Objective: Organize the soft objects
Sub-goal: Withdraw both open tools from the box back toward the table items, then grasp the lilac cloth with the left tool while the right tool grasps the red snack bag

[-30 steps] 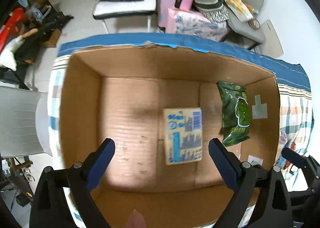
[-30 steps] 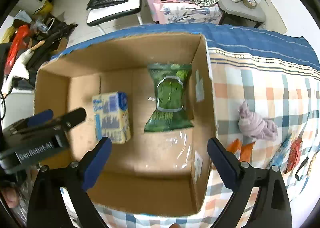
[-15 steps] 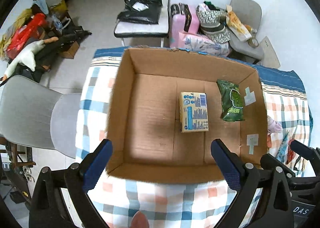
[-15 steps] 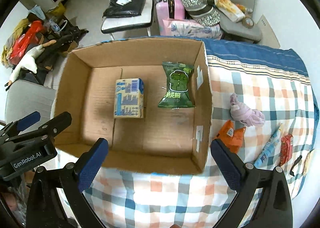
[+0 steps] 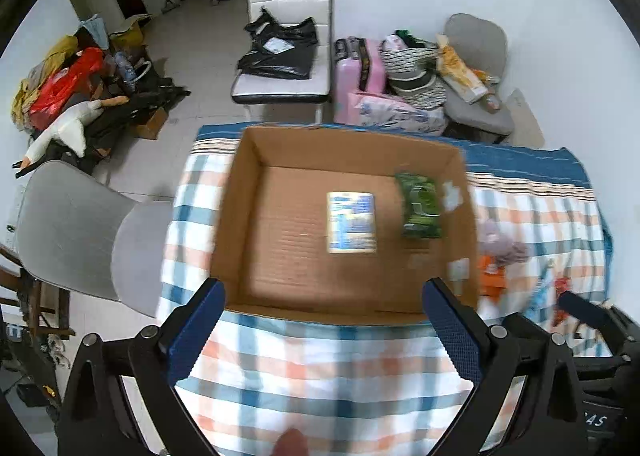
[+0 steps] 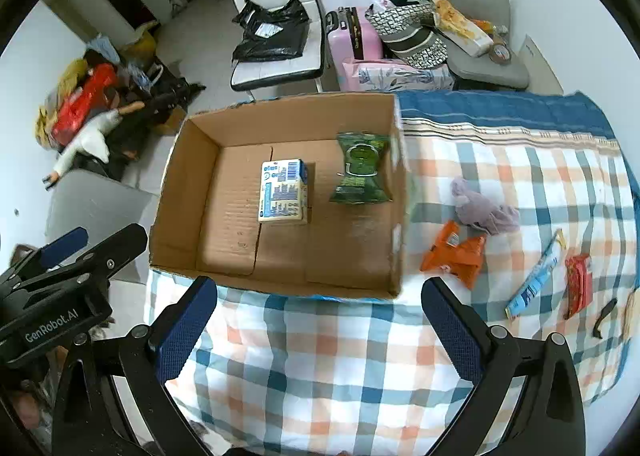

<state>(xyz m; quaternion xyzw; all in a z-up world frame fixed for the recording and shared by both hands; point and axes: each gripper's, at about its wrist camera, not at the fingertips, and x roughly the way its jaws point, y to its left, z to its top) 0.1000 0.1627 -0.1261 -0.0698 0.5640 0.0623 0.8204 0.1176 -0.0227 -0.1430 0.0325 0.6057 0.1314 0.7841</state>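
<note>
An open cardboard box [image 6: 188,192] [image 5: 236,216] stands on a checked cloth. Inside lie a yellow-blue tissue pack [image 6: 283,192] [image 5: 352,222] and a green pack [image 6: 360,170] [image 5: 420,206]. Right of the box on the cloth lie a purple cloth bundle [image 6: 484,208] [image 5: 502,242], an orange packet [image 6: 456,254] [image 5: 490,278], a blue-white tube [image 6: 536,276] and a red packet [image 6: 578,284]. My left gripper [image 5: 322,332] and right gripper [image 6: 320,330] are both open and empty, held high above the near edge of the cloth.
A grey chair [image 5: 80,232] stands left of the table. Behind it are a white chair with black bags [image 6: 276,36], a pink suitcase [image 6: 354,38], a grey chair with clutter [image 6: 480,40] and a pile on the floor [image 6: 92,108]. A small black item [image 6: 604,316] lies at the cloth's right edge.
Both grippers have pulled up and back from over the box. The tissue pack now lies on the box floor. More of the cloth and room shows.
</note>
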